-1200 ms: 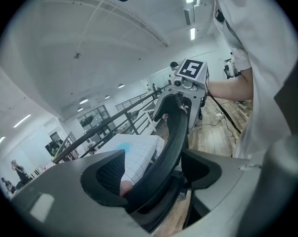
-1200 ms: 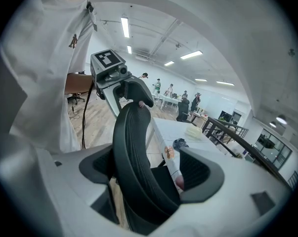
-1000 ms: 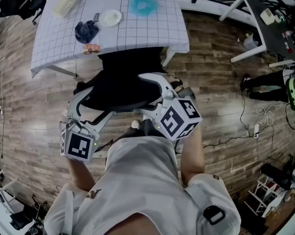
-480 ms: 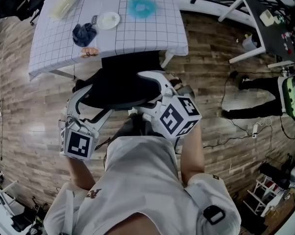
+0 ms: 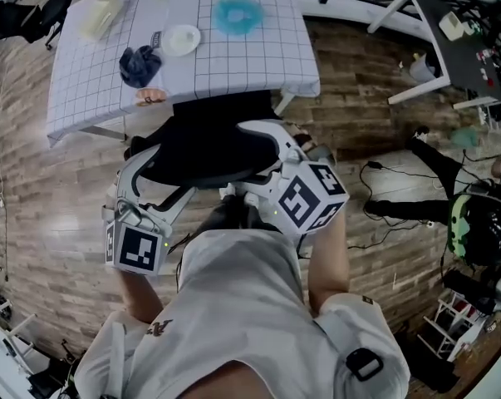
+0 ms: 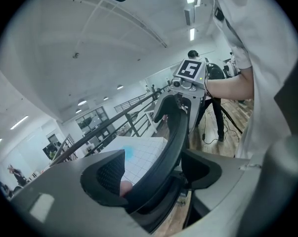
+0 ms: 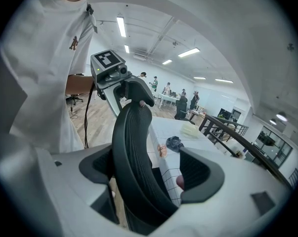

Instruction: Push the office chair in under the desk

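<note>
STATE: left hand-held gripper (image 5: 140, 173) and right hand-held gripper (image 5: 269, 150) spread, straddling chair backrest (image 5: 204, 152) | WHY: we push squarely toward worktop (image 5: 233, 66); both edges braced

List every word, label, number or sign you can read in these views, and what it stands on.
No words or numbers can be read in any view.
Left marker cube: a black-and-white square pattern, no letters.
Right marker cube: the same kind of pattern, no letters.
Small print on the person's shirt: too small and blurred to read.
</note>
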